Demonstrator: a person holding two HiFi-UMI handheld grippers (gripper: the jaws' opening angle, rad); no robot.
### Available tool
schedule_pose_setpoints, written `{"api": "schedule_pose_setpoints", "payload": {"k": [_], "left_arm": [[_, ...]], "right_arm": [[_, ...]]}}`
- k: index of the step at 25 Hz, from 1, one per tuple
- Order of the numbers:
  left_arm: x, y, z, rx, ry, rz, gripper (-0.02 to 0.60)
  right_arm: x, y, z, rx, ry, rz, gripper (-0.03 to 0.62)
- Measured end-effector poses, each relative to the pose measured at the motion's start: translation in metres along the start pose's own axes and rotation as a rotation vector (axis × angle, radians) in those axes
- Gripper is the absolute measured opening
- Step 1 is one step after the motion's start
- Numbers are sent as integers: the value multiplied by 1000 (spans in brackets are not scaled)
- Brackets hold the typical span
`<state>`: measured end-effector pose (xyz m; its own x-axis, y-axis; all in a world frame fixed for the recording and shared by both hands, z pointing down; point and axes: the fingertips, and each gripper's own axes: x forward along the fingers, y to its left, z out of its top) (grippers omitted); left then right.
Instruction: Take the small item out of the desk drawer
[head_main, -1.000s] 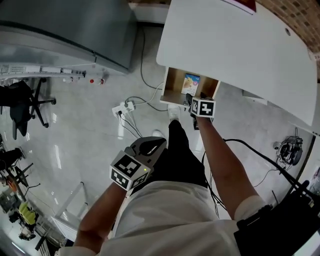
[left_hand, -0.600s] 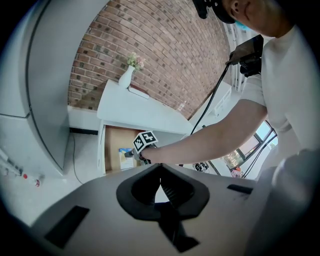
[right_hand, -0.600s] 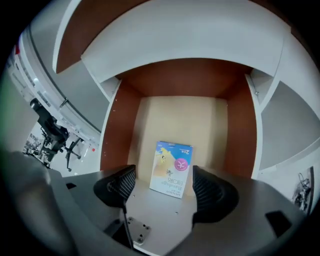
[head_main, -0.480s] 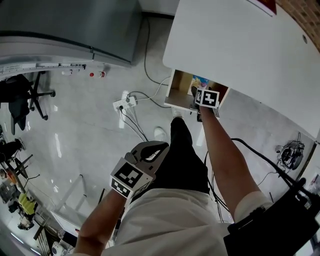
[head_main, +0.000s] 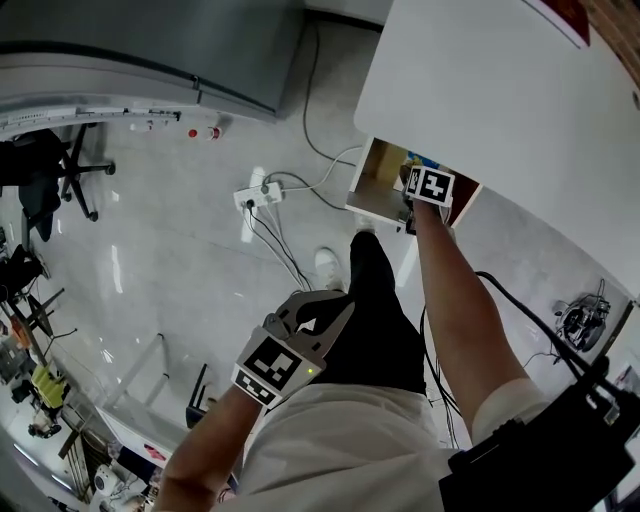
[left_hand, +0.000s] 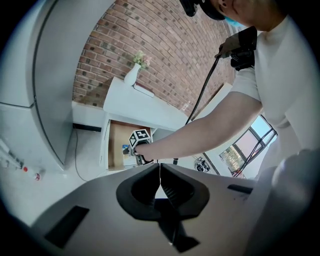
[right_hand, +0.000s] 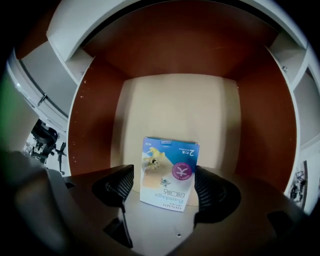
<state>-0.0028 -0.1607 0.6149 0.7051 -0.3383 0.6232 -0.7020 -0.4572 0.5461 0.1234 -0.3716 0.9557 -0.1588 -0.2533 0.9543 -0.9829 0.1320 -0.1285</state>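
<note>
The right tongs (right_hand: 162, 184), opening wide, straddle the bandage box (right_hand: 170, 170) on the floor of the open drawer (right_hand: 175, 102) without gripping it, so grasping and lifting it out remain to be done, while the left tongs (left_hand: 160, 184), together and empty, hang well outside the drawer.

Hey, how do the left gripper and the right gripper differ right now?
The left gripper has its jaws together and empty; the right gripper has them wide apart and opening, with the small box between them. The left gripper hangs away from the desk; the right gripper reaches into the drawer. Both carry a marker cube.
</note>
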Motion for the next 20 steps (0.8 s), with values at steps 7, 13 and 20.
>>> {"api": "schedule_pose_setpoints", "payload": {"k": [7,13,20], "left_arm": [[-8,16,-10,-48,-27,42,25],[-13,21,-21,-68,-37,54,25],[-19,27,-30,-85,-45,63,25]], "right_arm": [[8,-8,-2,44,-16,-132,360],[14,-11,-1,52,-17,-147,360],[21,-10,-4,80,-10,-128,360]]}}
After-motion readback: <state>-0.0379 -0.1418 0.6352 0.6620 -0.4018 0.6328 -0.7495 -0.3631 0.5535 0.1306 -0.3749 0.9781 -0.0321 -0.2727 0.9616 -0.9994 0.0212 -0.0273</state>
